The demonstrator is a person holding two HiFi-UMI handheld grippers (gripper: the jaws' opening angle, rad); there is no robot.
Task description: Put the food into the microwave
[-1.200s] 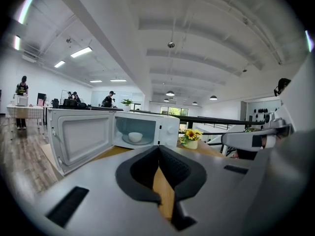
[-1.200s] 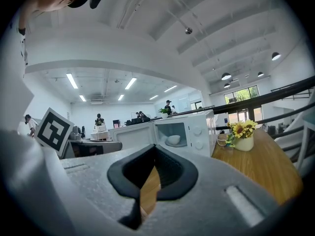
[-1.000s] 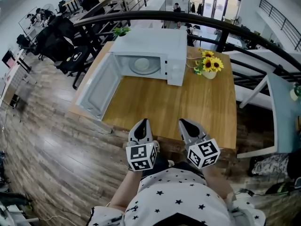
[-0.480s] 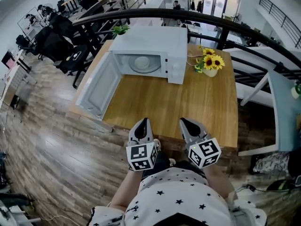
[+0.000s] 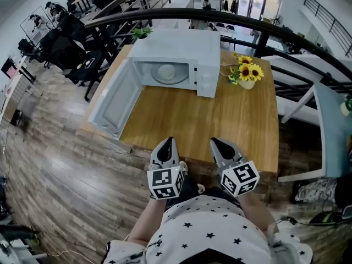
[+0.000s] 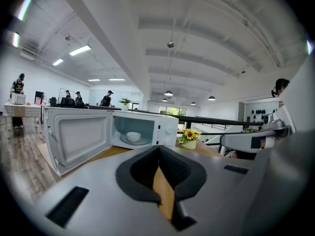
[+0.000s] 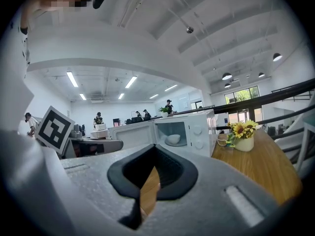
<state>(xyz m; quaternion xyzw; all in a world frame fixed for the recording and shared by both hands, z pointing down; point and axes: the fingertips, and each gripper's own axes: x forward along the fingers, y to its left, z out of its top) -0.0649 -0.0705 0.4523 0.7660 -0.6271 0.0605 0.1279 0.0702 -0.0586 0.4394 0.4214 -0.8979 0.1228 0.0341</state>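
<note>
- Head view: the left gripper (image 5: 166, 143) and right gripper (image 5: 216, 143) are held side by side at the near edge of the wooden table (image 5: 220, 125). The microwave (image 5: 181, 51) is well ahead of them, with its door (image 5: 113, 106) swung open ahead-left.
- Left gripper view: the jaws are pressed together with nothing between them. A white bowl (image 6: 133, 136) is seen inside the microwave, so loading is judged done, and only closing the door appears left.
- Right gripper view: the jaws meet, empty. Sunflowers (image 7: 242, 131) are seen ahead-right, with desks and people beyond.
</note>
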